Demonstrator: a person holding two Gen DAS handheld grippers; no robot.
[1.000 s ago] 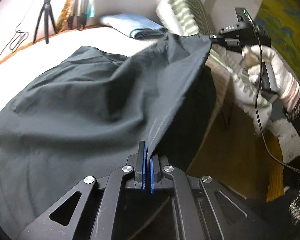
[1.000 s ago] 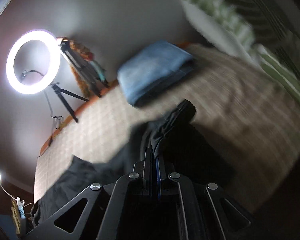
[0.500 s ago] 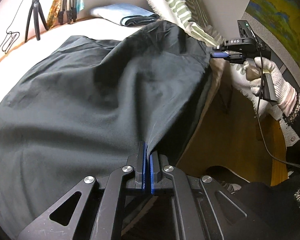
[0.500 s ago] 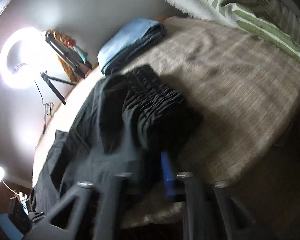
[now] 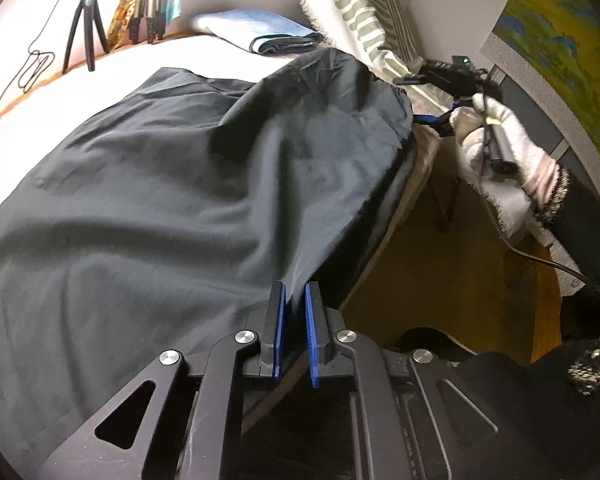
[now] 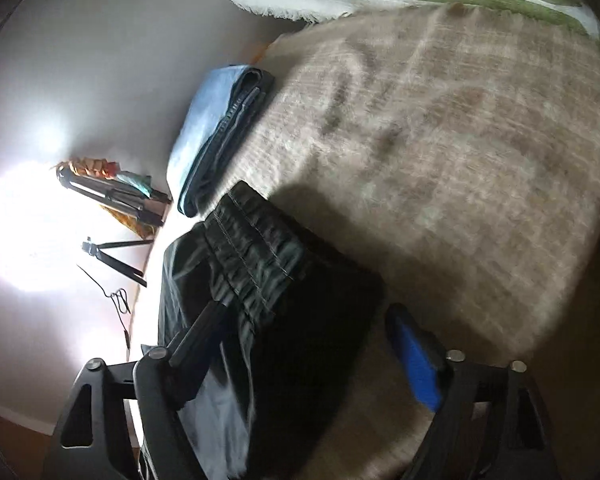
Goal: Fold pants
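Black pants (elastic waistband gathered) lie spread, rumpled, across the bed.

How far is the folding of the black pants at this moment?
Done: a blue pair lies folded on the bed. In hand: the black pants lie spread out, waistband down on the bed; the right tool is opening wide around it, the left tool is opening with cloth between its jaws. Left: apparently every further fold; the pants form one broad sheet.

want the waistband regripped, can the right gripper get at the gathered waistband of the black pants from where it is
Probably yes: the right gripper has its jaws opening, and the waistband of the black pants lies just ahead between its fingers, with nothing over it.
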